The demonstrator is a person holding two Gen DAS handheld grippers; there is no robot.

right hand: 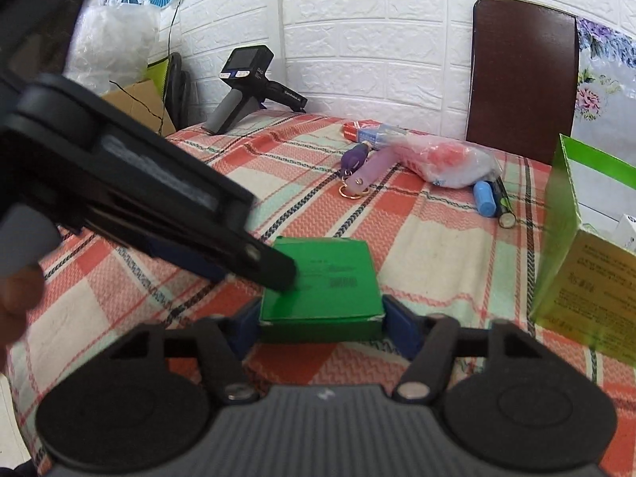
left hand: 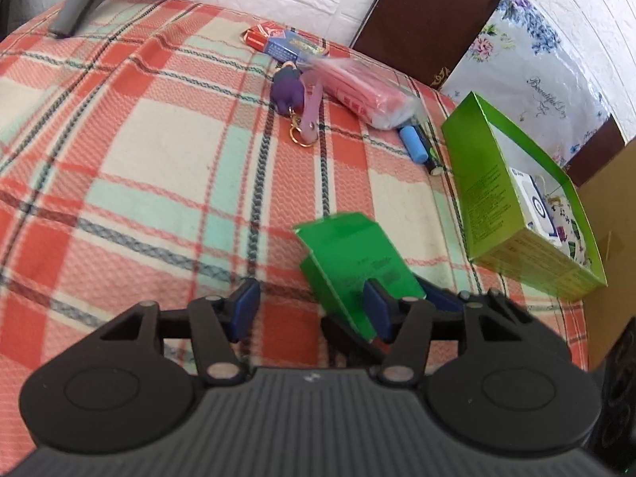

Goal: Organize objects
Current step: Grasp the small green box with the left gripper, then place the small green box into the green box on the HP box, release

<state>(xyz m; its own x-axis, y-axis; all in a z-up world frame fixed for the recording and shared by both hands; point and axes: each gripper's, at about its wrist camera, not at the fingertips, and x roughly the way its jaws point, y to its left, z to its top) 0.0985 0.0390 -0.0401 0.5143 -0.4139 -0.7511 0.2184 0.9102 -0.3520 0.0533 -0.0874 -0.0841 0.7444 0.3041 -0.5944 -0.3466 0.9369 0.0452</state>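
Observation:
A small dark green box (right hand: 322, 298) lies on the plaid tablecloth near the front edge. My right gripper (right hand: 322, 328) has its blue pads flush against the box's two sides, shut on it. In the left wrist view the same green box (left hand: 357, 262) looks tilted. My left gripper (left hand: 312, 310) is open, and its right finger overlaps the box's near corner. From the right wrist view the left gripper (right hand: 254, 276) reaches in from the left, one fingertip resting on the box's top. The other finger stays off to the box's left.
A tall light green open box (left hand: 516, 206) stands at the right with a white item inside. Behind lie two batteries (left hand: 417, 147), a pink packet (left hand: 365, 91), a purple keychain (left hand: 288, 87) and card packs (left hand: 286, 43). A spare handheld gripper (right hand: 246, 87) sits far left, and a brown chair back (right hand: 524, 79) stands beyond.

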